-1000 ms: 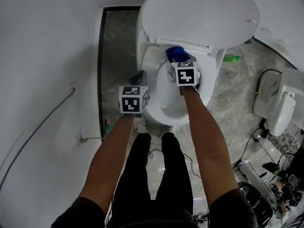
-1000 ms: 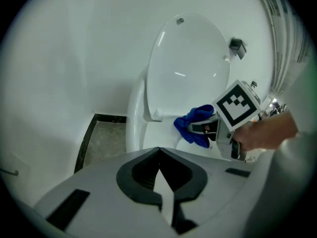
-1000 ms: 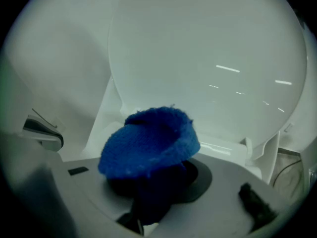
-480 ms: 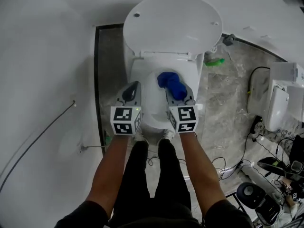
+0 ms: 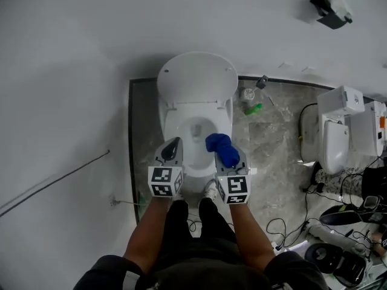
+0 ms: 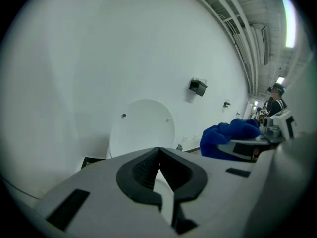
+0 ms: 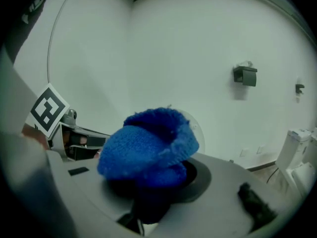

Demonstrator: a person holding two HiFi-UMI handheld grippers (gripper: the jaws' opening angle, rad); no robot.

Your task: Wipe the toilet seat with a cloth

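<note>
A white wall fills the far and left part of the head view, and a grey marbled floor lies to the right of it. On the floor against the wall stands a white toilet, with its lid raised and leaning to the wall, and the seat is down on the bowl. The person stands just near of the toilet, in dark trousers. At the right, well apart, are other white bathroom units, with cables on the floor near them. The left gripper is over the near left part of the seat; its jaws are pressed together and nothing is between them. The right gripper is over the near right part of the seat, and its jaws are closed on a blue cloth, which bunches up above them. Whether the cloth touches the seat cannot be told. A small green bottle lies on the floor to the right of the toilet, and a dark box is fixed on the wall at far right.
</note>
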